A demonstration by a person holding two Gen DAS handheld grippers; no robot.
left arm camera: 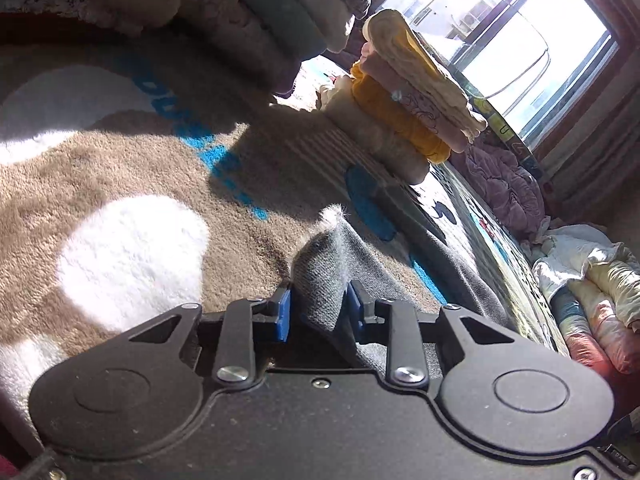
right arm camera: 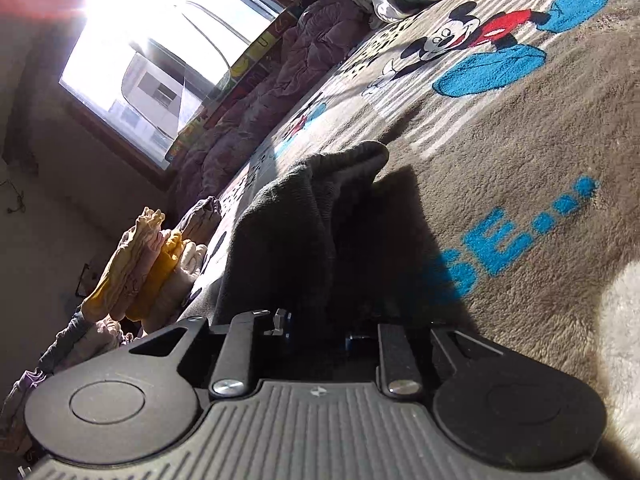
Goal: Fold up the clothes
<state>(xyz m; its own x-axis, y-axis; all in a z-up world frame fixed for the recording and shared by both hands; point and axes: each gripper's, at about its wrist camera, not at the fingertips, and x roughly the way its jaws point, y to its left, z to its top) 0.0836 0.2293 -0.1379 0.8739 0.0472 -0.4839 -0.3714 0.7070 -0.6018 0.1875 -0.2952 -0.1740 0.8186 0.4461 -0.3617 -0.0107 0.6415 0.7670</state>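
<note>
Both hand-held grippers pinching grey garment [left arm camera: 320, 276]: left hand-held gripper [left arm camera: 318, 312], right hand-held gripper [right arm camera: 320, 330]. Folded stack [left arm camera: 408, 112] beyond garment on blanket [left arm camera: 132, 184]; unfolded heap [left arm camera: 592, 292] remains beyond stack.

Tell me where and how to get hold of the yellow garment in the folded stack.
Take the yellow garment at its rounded folded edge, sliding in level from the open blanket side. It lies sandwiched mid-stack, so gripping from above would likely disturb the upper pieces. Both grippers, left and right, currently hold the grey garment.

Left hand-held gripper [left arm camera: 320, 310] pinching grey garment [left arm camera: 320, 276]
Blue fingers [left arm camera: 283, 314] clamp a fold over the brown blanket [left arm camera: 120, 168]; folded stack [left arm camera: 408, 108] beyond.
</note>
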